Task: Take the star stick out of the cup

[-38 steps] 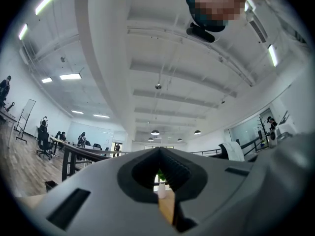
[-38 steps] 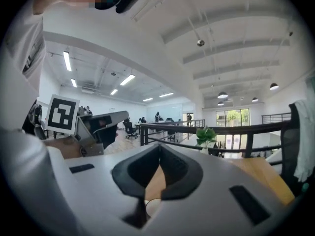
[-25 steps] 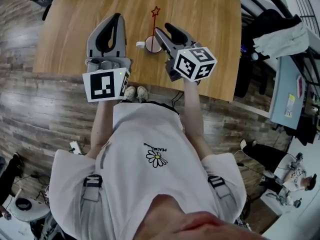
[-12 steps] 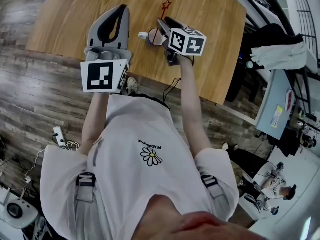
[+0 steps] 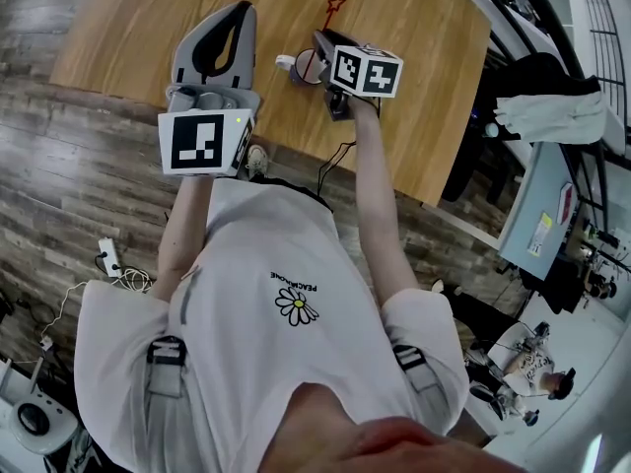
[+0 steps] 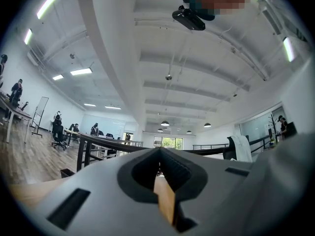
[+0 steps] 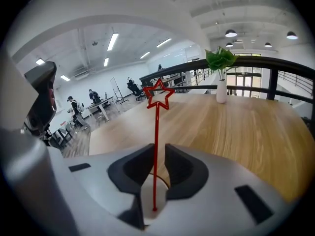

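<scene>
On the wooden table [image 5: 414,28], the cup [image 5: 304,67] holds the star stick [image 5: 336,3].

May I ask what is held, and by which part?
Nothing yet: jaws of the right gripper are closing round the lower shaft of the star stick; left gripper empty.

The person wears a white T-shirt [image 5: 281,254] with short sleeves [image 5: 110,313]. At mid-frame its chest carries a daisy print [image 5: 297,306], white petals round a yellow centre, with a line of small dark lettering [image 5: 296,284] beside it. Grey straps [image 5: 164,387] run over both shoulders at lower left and lower right, each with a dark buckle [image 5: 407,356]. Near the tabletop edge shows what looks like a pale shoe [image 5: 258,160].
</scene>
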A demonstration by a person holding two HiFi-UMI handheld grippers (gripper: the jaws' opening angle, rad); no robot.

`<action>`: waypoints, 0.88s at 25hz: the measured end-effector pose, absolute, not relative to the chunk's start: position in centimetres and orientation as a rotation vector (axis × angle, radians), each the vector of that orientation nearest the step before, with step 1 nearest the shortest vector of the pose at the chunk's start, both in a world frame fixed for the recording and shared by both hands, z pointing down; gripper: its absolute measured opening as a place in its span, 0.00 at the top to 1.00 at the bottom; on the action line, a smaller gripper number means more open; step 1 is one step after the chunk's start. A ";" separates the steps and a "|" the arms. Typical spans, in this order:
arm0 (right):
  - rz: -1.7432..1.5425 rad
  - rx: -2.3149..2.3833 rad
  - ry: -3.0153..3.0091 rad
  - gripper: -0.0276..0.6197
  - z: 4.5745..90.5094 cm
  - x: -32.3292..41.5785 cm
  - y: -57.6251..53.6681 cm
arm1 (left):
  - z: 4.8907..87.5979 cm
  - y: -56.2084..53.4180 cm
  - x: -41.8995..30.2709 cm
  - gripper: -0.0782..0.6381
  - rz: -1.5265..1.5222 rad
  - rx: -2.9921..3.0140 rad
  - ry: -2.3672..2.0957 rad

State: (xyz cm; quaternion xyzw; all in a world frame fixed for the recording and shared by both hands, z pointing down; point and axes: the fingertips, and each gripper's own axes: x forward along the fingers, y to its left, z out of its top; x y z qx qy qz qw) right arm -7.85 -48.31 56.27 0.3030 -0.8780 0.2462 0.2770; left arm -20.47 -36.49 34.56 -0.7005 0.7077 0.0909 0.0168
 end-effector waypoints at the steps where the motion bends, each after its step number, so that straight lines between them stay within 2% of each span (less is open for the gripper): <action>1: 0.660 0.815 -2.359 0.85 56.3 -7.8 -48.4 | 34.6 -36.5 -20.6 0.87 0.283 -2.173 2.205; 4: 0.652 0.819 -2.358 0.91 56.2 -7.9 -48.4 | 34.6 -36.4 -20.8 0.87 0.282 -2.166 2.215; 15: 0.653 0.793 -2.387 0.92 55.7 -8.5 -48.0 | 34.5 -36.6 -20.4 0.87 0.293 -2.173 2.204; 22: 0.535 0.838 -2.504 0.92 49.7 -9.2 -48.4 | 34.0 -36.8 -19.9 0.87 0.300 -2.190 2.171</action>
